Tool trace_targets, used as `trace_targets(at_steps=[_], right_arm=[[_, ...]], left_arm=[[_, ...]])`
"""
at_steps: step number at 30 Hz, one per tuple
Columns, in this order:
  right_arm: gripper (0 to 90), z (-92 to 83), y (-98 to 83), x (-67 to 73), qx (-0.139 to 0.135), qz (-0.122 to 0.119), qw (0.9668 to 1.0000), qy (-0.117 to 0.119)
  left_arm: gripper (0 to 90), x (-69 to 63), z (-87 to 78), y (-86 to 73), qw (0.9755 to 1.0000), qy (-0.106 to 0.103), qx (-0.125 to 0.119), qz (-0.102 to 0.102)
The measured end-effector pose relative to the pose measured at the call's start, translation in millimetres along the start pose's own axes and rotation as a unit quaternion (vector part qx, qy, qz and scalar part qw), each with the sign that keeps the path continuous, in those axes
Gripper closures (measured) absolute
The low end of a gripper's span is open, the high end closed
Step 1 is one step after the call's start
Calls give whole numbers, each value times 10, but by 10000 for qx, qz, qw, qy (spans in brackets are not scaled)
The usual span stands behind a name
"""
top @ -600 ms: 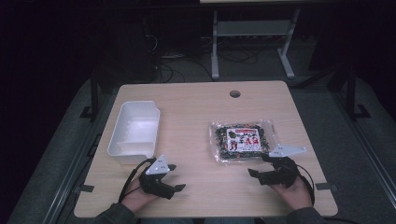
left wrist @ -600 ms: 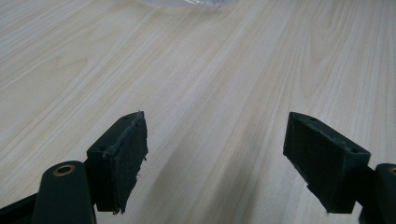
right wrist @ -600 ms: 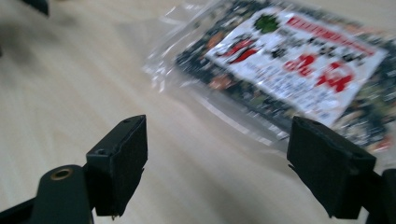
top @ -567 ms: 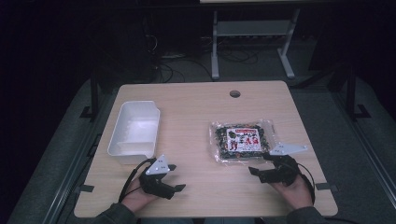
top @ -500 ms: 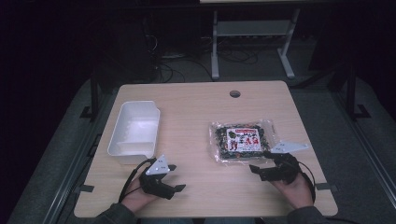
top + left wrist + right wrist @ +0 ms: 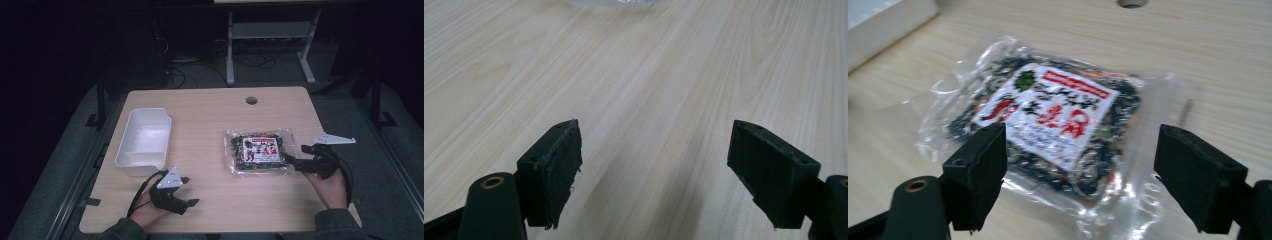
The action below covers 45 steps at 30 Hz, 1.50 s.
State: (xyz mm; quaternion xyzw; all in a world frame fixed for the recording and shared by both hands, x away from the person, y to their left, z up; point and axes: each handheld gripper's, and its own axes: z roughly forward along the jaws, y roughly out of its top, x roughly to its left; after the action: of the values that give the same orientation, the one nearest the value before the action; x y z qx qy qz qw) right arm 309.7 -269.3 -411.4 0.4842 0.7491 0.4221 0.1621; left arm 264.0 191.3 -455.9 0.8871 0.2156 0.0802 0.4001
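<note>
A clear plastic packet (image 6: 257, 151) of dark dried food with a white and red label lies flat on the right half of the wooden table (image 6: 215, 115). My right gripper (image 6: 296, 156) is open at the packet's right edge and points left at it. In the right gripper view the packet (image 6: 1058, 120) spreads ahead of and between the wide-apart jaws of that gripper (image 6: 1080, 170), and the pads do not press on it. My left gripper (image 6: 189, 191) rests open near the front left of the table. In its own view the left gripper (image 6: 654, 165) has bare wood between its jaws.
A white rectangular tray (image 6: 131, 150) stands empty on the left side of the table, just beyond the left gripper; its corner (image 6: 883, 25) appears in the right gripper view. A round cable hole (image 6: 251, 100) is near the far edge. Dark floor and a metal stand lie beyond.
The right hand has lifted and moved its gripper farther from the table's near edge, along the packet's right side. The left gripper has stayed where it was.
</note>
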Motion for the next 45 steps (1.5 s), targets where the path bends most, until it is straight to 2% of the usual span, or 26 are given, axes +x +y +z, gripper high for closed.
trace_targets(at_steps=[1, 5, 6, 11, 14, 15, 23, 29, 36, 43, 45], right_arm=[[213, -6, 9, -69, 1, 98, 9999, -89], [222, -6, -5, -169, 44, 244, 9995, -215], [235, -3, -41, -235, 137, 337, 9989, -284], [286, -24, -149, -354, 403, 596, 9963, -467], [304, -34, -200, -391, 478, 737, 9950, -476], [328, -30, -253, -412, 596, 790, 9938, -500], [433, -10, -398, -435, 876, 1159, 9892, -212], [492, 23, -449, -445, 1028, 1314, 9859, -88], [551, 68, -471, -430, 1115, 1340, 9847, -24], [605, 91, -485, -440, 1086, 1411, 9840, -113], [608, 83, -487, -452, 1073, 1504, 9827, -99]], left_arm=[[213, 0, 0, 0, 10000, 0, -1, 1], [213, 2, -2, 1, 10000, 9, 3, 6], [213, 2, 0, 0, 10000, 8, 9, 4], [213, -1, -9, 0, 10000, 13, 20, 30], [213, 2, -9, -2, 10000, 11, 14, 17], [213, 5, -10, -2, 10000, 4, 23, 19], [213, 2, -21, -3, 10000, 4, 13, 27], [212, 2, -23, -2, 10000, 1, 13, 33], [212, -4, -18, -1, 10000, 2, 14, 36], [212, -9, -12, 2, 10000, -10, 28, 58], [212, -9, -11, 2, 10000, -13, 29, 59]])
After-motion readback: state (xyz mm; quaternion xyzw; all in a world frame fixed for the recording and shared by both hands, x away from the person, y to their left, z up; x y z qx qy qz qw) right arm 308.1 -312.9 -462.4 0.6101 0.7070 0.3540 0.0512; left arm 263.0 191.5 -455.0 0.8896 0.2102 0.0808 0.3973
